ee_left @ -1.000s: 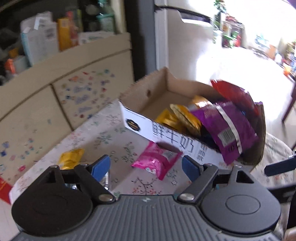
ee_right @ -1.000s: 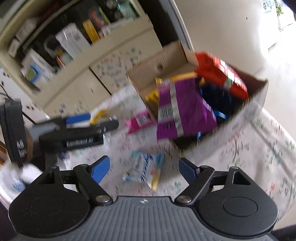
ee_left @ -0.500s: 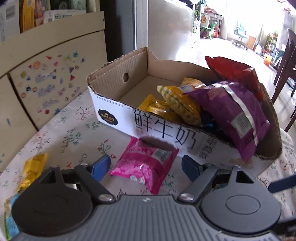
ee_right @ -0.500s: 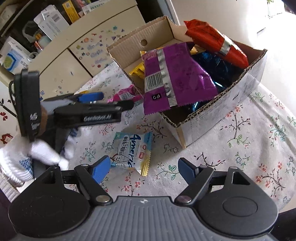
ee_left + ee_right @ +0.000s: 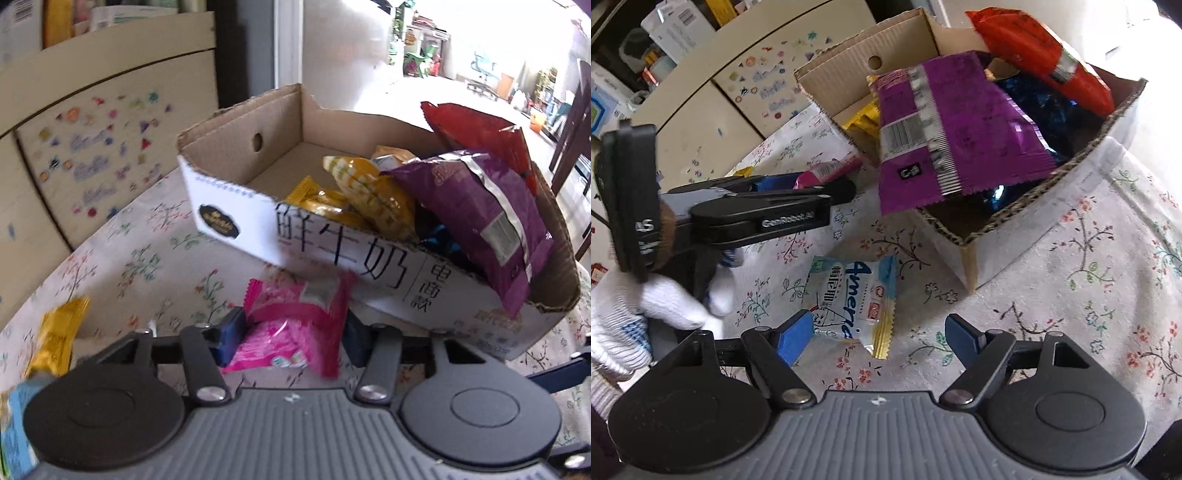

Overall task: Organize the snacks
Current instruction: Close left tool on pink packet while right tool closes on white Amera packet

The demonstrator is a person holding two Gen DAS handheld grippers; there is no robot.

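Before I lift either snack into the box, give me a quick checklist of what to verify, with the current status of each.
1. Pink packet sits between the left claw fingers, jaws closing: ok.
2. Left pads fully pinching the packet: cannot tell.
3. White and blue packet centred in the right claw: not ok, it lies toward one finger.
4. Right jaws closed on it: not ok, closing but not touching.
5. Free space in the cardboard box: ok, its near end is bare.
6. Purple bag inside the rim: not ok, it overhangs.
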